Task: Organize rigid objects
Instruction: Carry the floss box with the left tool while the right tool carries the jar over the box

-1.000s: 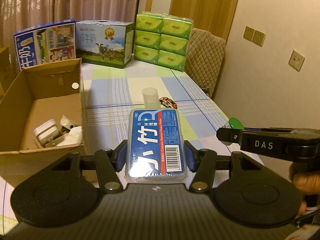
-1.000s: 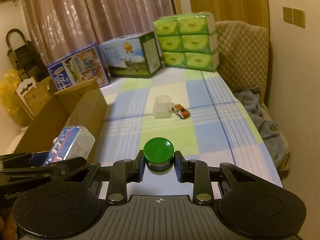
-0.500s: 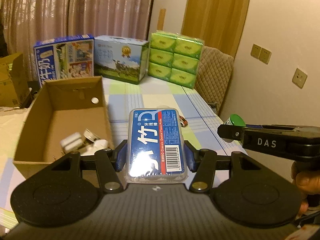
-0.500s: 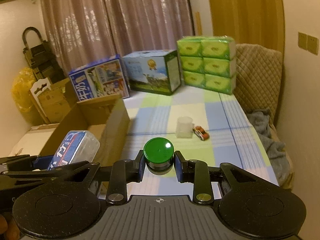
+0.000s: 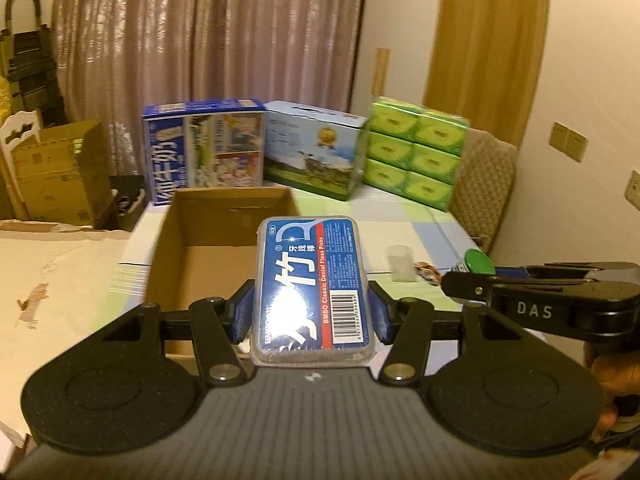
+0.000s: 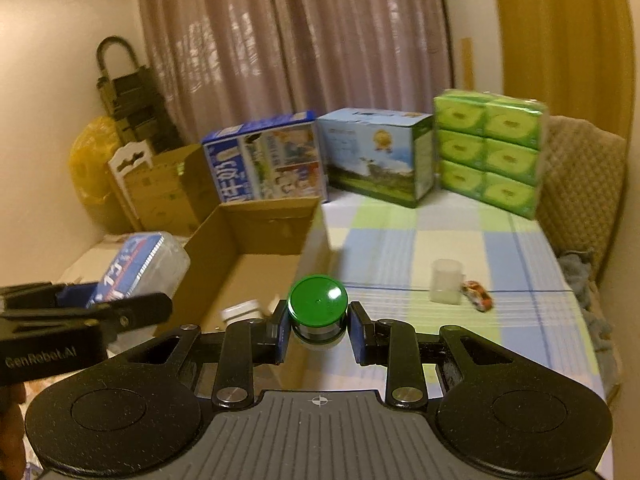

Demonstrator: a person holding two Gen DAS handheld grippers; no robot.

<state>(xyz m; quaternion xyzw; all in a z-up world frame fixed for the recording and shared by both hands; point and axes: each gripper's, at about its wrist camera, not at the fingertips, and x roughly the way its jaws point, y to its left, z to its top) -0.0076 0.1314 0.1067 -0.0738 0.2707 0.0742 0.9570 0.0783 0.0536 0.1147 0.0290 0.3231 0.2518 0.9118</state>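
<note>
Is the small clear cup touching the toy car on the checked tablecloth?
Cannot tell. In the right wrist view the clear cup and the toy car sit side by side with edges meeting or overlapping; neither view plainly shows a gap or contact.

Beyond the gripper, against the pink curtain (image 5: 208,40), stand a blue printed milk carton (image 5: 206,148), a blue-green cow-picture box (image 5: 314,154) and a stack of green wrapped tissue packs (image 5: 416,156); a quilted beige chair back (image 5: 482,184) sits to their right, brown cardboard boxes (image 5: 56,172) far left
</note>
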